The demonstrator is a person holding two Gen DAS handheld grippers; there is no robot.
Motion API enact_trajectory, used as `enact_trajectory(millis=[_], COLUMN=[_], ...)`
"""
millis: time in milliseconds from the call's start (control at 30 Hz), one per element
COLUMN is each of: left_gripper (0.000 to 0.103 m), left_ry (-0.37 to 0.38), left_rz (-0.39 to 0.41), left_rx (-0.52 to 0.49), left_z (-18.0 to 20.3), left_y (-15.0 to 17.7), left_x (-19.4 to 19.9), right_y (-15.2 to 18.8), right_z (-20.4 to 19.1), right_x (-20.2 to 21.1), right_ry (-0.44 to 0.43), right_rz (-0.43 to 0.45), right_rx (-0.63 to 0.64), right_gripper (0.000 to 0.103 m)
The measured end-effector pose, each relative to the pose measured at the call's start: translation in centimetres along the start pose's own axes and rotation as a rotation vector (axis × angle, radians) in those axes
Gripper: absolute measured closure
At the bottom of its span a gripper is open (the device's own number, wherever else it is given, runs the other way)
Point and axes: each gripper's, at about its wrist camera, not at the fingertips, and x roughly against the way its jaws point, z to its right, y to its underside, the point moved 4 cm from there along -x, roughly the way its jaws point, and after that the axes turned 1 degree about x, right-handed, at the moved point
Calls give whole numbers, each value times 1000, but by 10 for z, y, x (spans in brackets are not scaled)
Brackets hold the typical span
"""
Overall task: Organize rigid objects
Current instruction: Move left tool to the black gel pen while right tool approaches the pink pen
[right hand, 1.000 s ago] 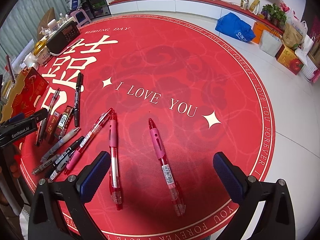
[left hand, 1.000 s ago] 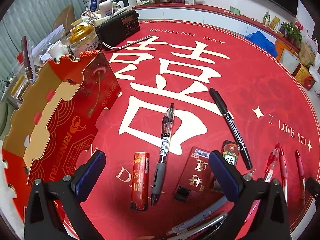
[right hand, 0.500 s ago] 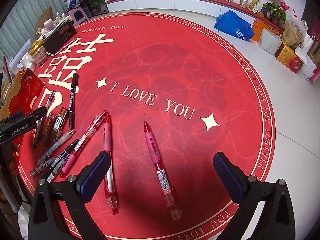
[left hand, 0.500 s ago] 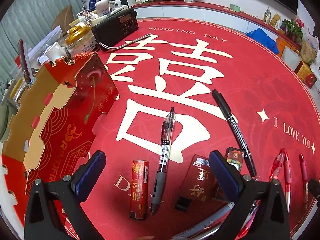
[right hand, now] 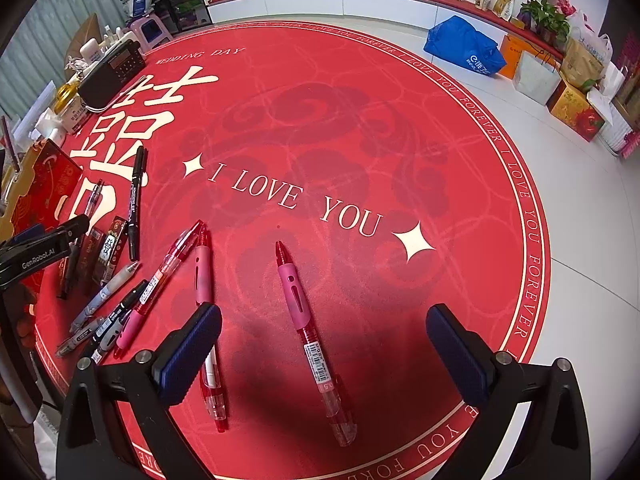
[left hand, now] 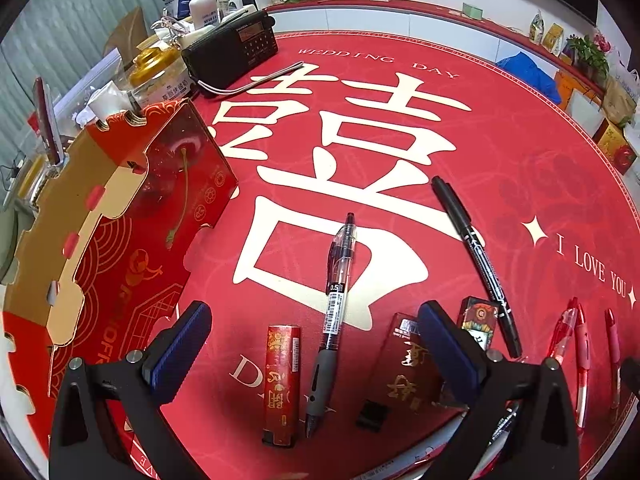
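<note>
On the round mat (left hand: 500, 152), a cardboard box (left hand: 120, 248) stands at the left edge with a radio (left hand: 236, 54) behind it, a lighter (left hand: 282, 380), a gel pen (left hand: 334, 312) and a marker (left hand: 474, 258) lie side by side rightward from the box, and a lone pen (right hand: 310, 340) lies well apart on the right.

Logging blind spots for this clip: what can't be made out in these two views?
- Left wrist view: the dark red card is partly covered by the left claw's right finger; the grey pens run off the bottom edge.
- Left wrist view: the inside of the red box is hidden by its own wall.
- Right wrist view: one pink pen passes under the right claw's left finger; the label print on the other pink pen is too small to read.
</note>
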Motion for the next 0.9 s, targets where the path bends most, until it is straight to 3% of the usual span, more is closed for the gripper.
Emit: enact_trajectory(millis=[900], left_gripper=[0], left_ry=[-3], left_rz=[-2], left_rx=[-6], left_z=[1], left_y=[-1], left_x=[-1], right_y=[0], right_z=[-4], right_x=[-3], right_ry=[16], right_rz=[-15], right_rx=[34], right_gripper=[0])
